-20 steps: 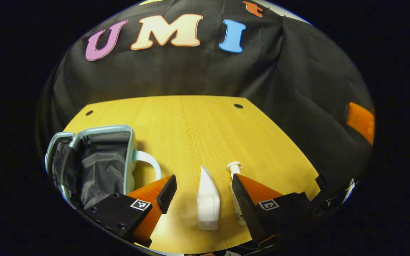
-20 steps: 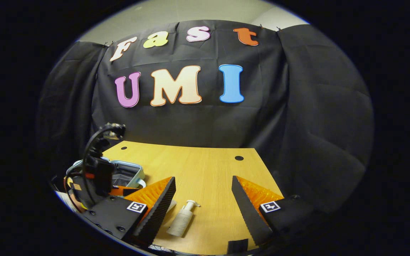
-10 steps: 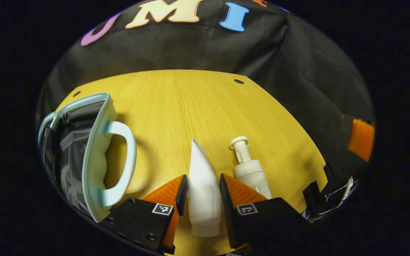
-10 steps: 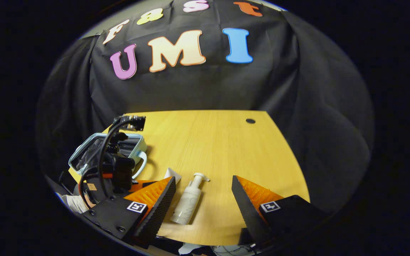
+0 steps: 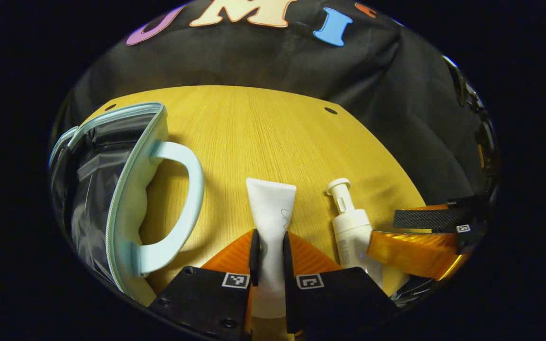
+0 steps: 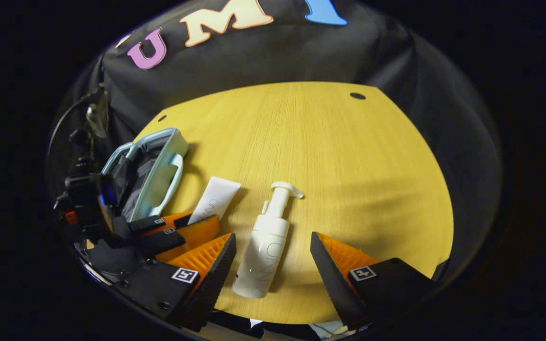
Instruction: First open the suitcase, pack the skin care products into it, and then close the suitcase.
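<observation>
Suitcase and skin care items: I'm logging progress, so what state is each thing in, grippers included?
Suitcase: open, on the table.
Tube: lying flat, pinched by the left gripper.
Pump bottle: lying flat, ungripped, between the fingers of the right gripper.
Left gripper: shut on the tube.
Right gripper: open.

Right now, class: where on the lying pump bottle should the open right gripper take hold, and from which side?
Grip the pump bottle across its round body, coming from above and the base end. It lies flat on the table between the open fingers of the right gripper; the thin pump neck looks too narrow to hold steadily.
</observation>
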`<state>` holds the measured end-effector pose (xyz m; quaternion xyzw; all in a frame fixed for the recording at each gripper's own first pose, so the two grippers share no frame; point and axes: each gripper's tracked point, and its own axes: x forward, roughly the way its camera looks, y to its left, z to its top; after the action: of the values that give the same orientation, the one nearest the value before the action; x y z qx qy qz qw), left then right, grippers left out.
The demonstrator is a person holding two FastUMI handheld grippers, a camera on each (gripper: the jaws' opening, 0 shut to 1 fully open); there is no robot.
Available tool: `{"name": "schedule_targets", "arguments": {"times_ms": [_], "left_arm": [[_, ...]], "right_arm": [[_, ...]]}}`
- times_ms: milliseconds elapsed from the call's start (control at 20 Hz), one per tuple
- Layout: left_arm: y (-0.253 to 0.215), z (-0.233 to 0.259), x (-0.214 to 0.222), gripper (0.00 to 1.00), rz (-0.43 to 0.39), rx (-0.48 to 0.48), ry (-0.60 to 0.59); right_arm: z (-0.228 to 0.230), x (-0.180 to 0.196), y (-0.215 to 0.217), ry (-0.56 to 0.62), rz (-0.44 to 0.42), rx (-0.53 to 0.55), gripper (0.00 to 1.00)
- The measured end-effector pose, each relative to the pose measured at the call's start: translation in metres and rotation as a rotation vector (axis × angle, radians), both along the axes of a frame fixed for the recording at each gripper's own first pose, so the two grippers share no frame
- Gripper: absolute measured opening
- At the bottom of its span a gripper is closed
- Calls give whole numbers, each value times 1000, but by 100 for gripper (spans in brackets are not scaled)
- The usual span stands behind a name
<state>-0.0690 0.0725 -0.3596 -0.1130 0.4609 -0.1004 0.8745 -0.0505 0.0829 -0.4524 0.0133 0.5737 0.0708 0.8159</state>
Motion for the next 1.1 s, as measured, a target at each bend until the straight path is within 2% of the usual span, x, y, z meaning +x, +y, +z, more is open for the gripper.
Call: {"name": "schedule_targets", "arguments": {"times_ms": [50, 200, 250, 350, 400, 550, 650, 750, 1100], "left_arm": [[0, -1, -1, 22, -10, 8, -1], [-1, 0, -1, 22, -6, -11, -7], [-1, -1, 0, 22, -8, -18, -8], [-1, 0, -1, 22, -21, -26, -10], [-1, 0, -2, 22, -24, -29, -10], [-7, 12, -6, 21, -32, -25, -15], [-10, 9, -8, 15, -55, -16, -6], [-10, 7, -7, 8, -81, -9, 15], [-26, 34, 2, 4, -142, -48, -38]], "right_arm": [[-5, -3, 2, 23, 6, 1, 97], [-20, -7, 7, 59, 23, -15, 98], [-24, -7, 9, 69, 25, -20, 94], [-35, -12, 11, 99, 30, -31, 96], [-36, -16, 8, 117, 31, -45, 91], [-39, -3, 7, 76, 11, -41, 65], [-37, -4, 6, 63, 1, -44, 57], [-40, -4, 6, 61, 0, -37, 55], [-41, -1, 6, 27, -10, -29, 55]]}}
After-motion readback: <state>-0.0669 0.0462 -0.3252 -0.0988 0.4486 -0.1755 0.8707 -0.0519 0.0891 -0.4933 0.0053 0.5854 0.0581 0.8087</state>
